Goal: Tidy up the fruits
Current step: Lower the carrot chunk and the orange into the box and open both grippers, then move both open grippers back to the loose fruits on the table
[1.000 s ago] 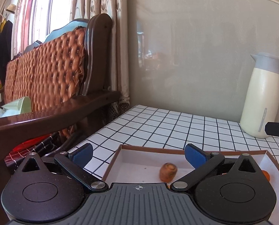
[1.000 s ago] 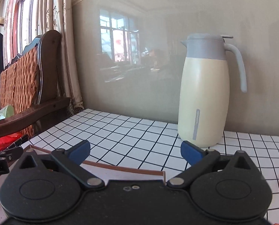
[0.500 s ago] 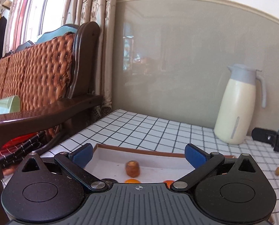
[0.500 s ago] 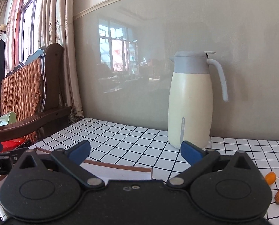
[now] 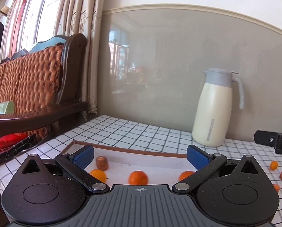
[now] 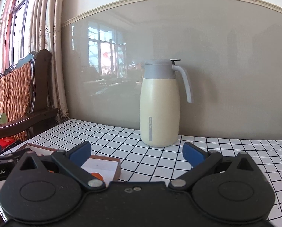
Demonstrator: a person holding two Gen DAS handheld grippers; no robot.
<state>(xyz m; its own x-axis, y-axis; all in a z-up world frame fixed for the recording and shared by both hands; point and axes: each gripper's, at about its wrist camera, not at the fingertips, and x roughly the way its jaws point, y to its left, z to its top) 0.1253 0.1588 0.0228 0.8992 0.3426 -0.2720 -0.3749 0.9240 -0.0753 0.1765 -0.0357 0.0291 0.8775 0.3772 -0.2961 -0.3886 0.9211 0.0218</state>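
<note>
Left tool (image 5: 140, 156) released, empty, above box (image 5: 141, 152) holding oranges (image 5: 138, 177). Right tool (image 6: 137, 152) released too, over counter (image 6: 159, 158). Loose fruits (image 5: 273, 165) lie right of box. Risk: round fruit may roll away if pads pinch off-centre.
</note>
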